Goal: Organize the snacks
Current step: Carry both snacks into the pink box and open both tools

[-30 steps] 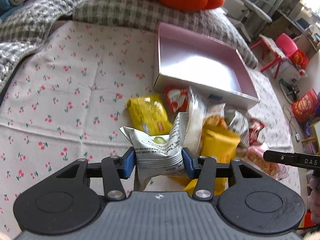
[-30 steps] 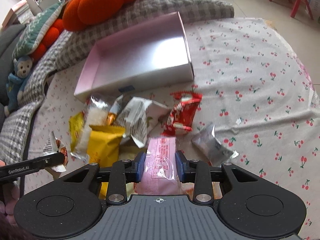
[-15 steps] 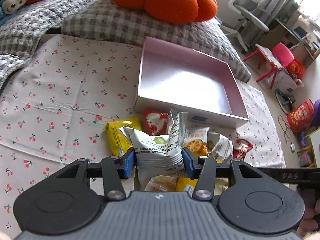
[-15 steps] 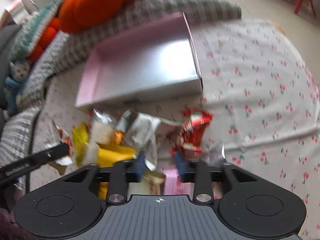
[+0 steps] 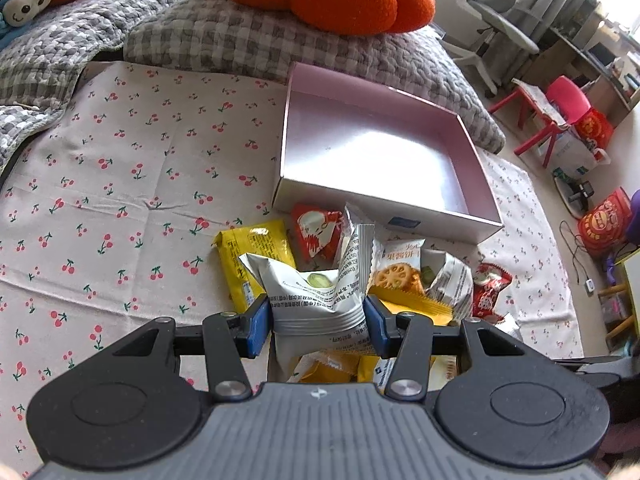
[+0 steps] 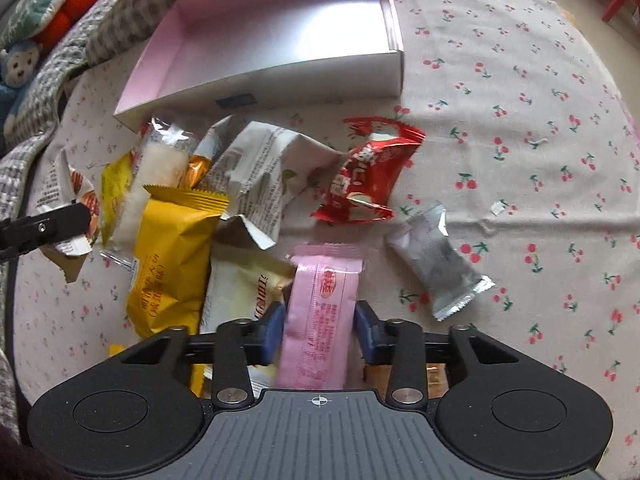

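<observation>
The left claw (image 5: 317,322) is clamped on a white snack packet (image 5: 316,300), the right claw (image 6: 319,330), jaws just closing, brackets a pink wafer bar (image 6: 320,316), while the pink box (image 5: 472,168) sits empty and the snack pile (image 6: 180,216) remains unsorted on the bed.

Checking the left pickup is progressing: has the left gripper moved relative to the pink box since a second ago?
Yes. The left gripper, shut on the white snack packet, now faces the pink box more squarely; the box has slid from right toward centre.
</observation>
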{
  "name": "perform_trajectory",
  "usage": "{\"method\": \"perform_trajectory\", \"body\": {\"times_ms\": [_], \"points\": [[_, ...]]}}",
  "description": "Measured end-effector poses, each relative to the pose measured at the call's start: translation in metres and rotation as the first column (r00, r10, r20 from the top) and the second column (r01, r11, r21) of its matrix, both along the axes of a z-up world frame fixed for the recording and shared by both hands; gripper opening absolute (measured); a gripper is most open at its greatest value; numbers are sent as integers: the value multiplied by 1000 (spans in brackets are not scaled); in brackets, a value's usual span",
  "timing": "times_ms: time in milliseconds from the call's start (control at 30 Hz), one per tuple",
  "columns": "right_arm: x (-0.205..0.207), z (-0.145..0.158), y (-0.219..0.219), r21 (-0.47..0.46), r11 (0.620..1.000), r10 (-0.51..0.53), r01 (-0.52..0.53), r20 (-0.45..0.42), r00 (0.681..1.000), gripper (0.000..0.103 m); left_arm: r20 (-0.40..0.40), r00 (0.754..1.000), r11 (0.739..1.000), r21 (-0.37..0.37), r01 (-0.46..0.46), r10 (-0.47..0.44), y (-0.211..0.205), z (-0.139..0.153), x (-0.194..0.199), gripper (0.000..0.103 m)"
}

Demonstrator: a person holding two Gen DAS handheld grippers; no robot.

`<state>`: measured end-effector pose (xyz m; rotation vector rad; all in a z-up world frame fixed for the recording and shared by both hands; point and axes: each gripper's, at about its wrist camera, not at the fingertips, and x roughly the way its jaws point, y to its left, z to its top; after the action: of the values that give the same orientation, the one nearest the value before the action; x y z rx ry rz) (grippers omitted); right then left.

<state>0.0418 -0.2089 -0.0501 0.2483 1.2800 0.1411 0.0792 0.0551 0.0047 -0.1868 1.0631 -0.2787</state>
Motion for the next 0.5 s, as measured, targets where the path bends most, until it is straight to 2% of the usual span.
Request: {"method": "perform_trajectory", "body": {"times_ms": [167,367,433,467,500], "points": [[-7,17,-4,-13,1000,-6,7,77,997,31,35,999,999,-33,-18,19,-1,9,3,46],[0,50,-22,46,994,-109,103,158,981,30,82,996,998,-46,-32,35,-11,22,13,46],[7,61,-25,74,988,-147,135,197,969,21,99,994,997,-55,-46,52,-14,25,20,46],[12,67,-27,96,984,-167,150,209,964,6,108,992,997,-58,-55,61,-15,26,24,46],[15,70,-28,119,979,-186,164,213,959,6,118,991,996,-58,-61,68,-17,27,27,46]]}}
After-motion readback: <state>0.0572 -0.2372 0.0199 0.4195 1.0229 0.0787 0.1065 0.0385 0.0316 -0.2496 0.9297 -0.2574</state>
